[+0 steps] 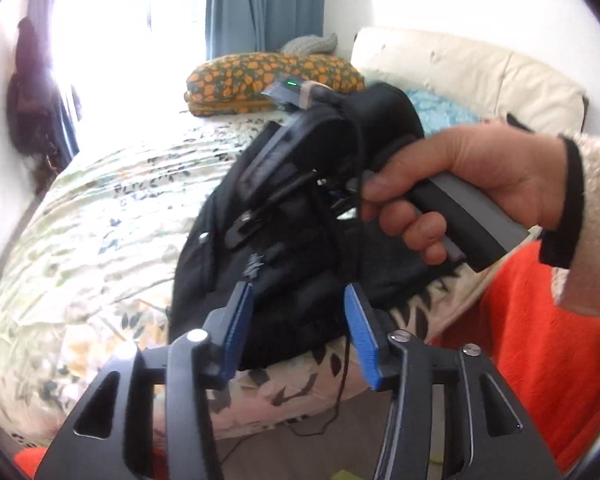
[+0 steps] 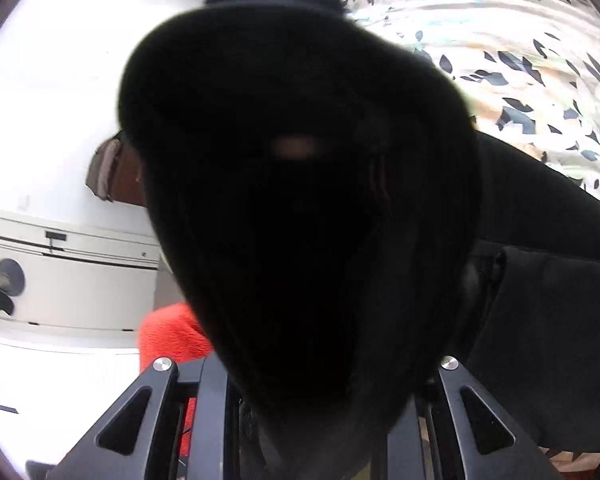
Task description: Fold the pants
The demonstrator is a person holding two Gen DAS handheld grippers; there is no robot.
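You see a bed with a leaf-print cover (image 1: 100,216). An orange-patterned pillow (image 1: 276,76) lies at its far end, before a teal curtain (image 1: 264,4). A cream sofa (image 1: 468,68) stands beside it. An orange blanket (image 1: 540,340) lies nearest.

Pants (image 1: 300,280) lie on the bed (image 1: 100,240) (pillow (image 1: 272,76) behind them).

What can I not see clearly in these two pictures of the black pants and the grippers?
- Right wrist view: the black pants fill the middle and hide the pads of the right gripper; its grip cannot be judged.
- Left wrist view: the legs and waistband of the pants cannot be told apart; the fabric is dark, blurred and partly behind the right hand.
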